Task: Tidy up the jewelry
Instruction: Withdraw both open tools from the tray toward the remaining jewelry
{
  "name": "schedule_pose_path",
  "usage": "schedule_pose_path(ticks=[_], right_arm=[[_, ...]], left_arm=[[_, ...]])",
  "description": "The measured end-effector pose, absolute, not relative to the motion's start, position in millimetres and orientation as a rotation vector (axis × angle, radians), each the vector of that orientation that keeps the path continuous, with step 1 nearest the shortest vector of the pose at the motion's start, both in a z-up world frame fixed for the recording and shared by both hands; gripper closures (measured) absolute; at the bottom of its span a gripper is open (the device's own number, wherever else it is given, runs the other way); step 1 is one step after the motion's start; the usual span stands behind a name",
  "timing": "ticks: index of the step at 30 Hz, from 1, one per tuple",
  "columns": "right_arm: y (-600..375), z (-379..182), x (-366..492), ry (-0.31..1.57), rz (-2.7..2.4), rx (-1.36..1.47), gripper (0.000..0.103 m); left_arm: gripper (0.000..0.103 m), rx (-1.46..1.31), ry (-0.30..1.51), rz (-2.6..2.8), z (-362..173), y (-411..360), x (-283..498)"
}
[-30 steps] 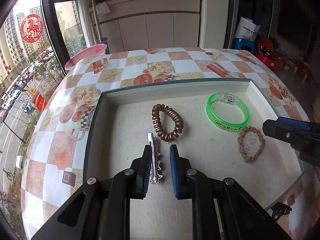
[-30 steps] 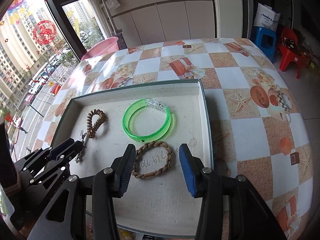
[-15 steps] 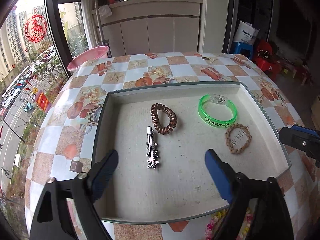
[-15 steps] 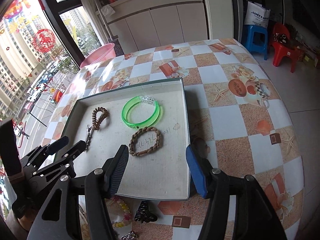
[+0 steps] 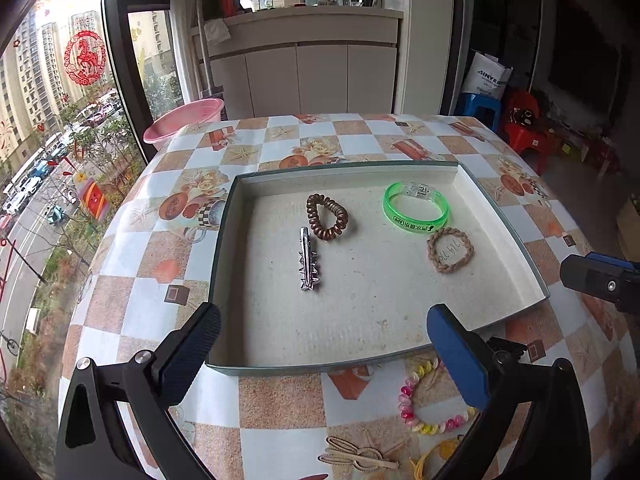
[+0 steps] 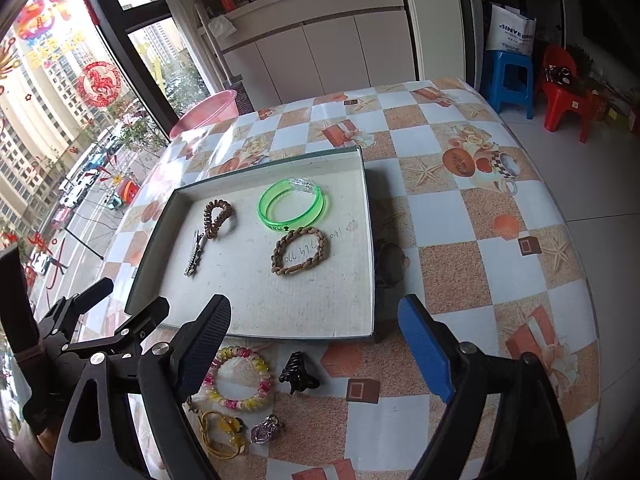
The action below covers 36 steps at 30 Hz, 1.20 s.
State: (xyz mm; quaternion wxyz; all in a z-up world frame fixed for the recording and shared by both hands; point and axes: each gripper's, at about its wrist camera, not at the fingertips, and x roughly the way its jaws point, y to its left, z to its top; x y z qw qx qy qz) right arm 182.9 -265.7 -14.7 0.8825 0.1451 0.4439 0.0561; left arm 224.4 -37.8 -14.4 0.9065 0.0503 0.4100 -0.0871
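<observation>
Cardboard tray holds four pieces; your left gripper and right gripper hover wide open, empty. Pastel bead bracelet, black claw clip (small, slippery) wait outside the near rim; a careless pinch could flick them off.

bright daylight from the window at left, glare on table, fisheye-bent edges.
</observation>
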Motion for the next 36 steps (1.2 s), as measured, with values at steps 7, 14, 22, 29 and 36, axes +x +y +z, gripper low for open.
schedule_pose_path(ticks=[7,14,22,29,36], right_arm=[[-264.4,-15.7,151.7,0.927,0.145,0.329,0.013],[-267.6,-20.2,122.7,0.904,0.145,0.387,0.013],[-262.7,-33.4,99.3,0.981,0.138,0.378,0.013],[-257.4,-58.5,78.9,1.043,0.131,0.369,0.013],[-253.1,-73.4,68.5,1.078,0.113,0.309,0.013]], left_arm=[[0.0,0.094,0.841,-0.205,-10.2,-21.8,183.6],[0.0,0.107,0.854,-0.219,-18.2,-11.0,144.3],[0.0,0.121,0.835,-0.243,-30.5,-7.2,100.7],[0.0,0.11,0.88,-0.273,-51.2,-7.7,76.4],[0.0,0.137,0.904,-0.303,-60.7,-20.5,67.7]])
